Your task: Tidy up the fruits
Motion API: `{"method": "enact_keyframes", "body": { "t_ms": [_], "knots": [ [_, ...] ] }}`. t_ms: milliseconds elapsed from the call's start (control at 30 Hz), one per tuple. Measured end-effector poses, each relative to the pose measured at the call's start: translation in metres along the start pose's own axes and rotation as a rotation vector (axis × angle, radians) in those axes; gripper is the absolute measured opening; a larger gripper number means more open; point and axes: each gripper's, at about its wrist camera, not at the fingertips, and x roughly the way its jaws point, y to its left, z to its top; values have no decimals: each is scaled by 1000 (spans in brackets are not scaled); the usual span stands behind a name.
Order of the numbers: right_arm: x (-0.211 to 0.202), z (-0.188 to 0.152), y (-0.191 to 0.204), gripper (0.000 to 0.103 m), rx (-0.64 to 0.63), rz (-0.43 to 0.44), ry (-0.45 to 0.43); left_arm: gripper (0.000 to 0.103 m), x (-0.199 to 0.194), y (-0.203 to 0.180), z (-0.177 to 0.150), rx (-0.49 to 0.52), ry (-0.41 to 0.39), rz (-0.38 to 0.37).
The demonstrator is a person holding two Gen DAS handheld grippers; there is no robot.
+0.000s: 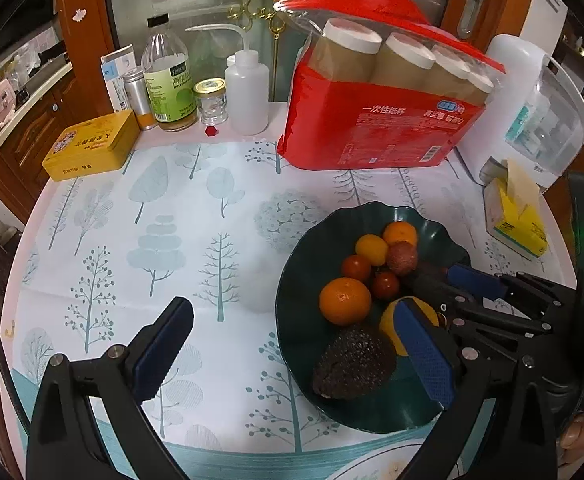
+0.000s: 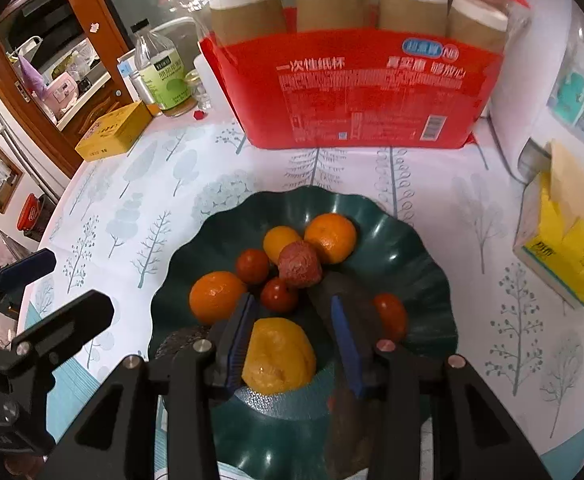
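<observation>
Left wrist view: your left gripper [image 1: 292, 356] hangs spread wide and empty over the near left rim of the dark green plate [image 1: 315, 236]. The plate carries tangerines, cherry tomatoes, a lychee [image 1: 401, 257] and an avocado [image 1: 353, 364].

Right wrist view: your right gripper [image 2: 293, 340] straddles the yellow lemon [image 2: 279, 356] at the plate's near side, jaws parted; contact with the lemon is unclear.

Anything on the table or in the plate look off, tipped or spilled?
Only the red paper-cup pack stands out: it leans at an angle behind the green plate in the left wrist view. Nothing looks spilled. The fruit sits inside the plate, including the yellow fruit between the right gripper's open fingers.
</observation>
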Motion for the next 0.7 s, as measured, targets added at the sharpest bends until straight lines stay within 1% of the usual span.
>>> {"method": "enact_keyframes", "body": {
  "t_ms": [267, 433, 500, 700],
  "knots": [
    [-26, -8, 8, 41, -16, -43, -44, 100, -27, -9, -12, 26, -28, 5],
    [-44, -22, 9, 42, -8, -60, -62, 100, -46, -17, -26, 39, -38, -2],
    [-52, -30, 8, 45, 4, -65, -71, 100, -54, -22, -35, 48, -42, -11],
    [-84, -68, 5, 47, 37, -68, -97, 100, -78, -33, -67, 57, -38, -40]
  ]
}}
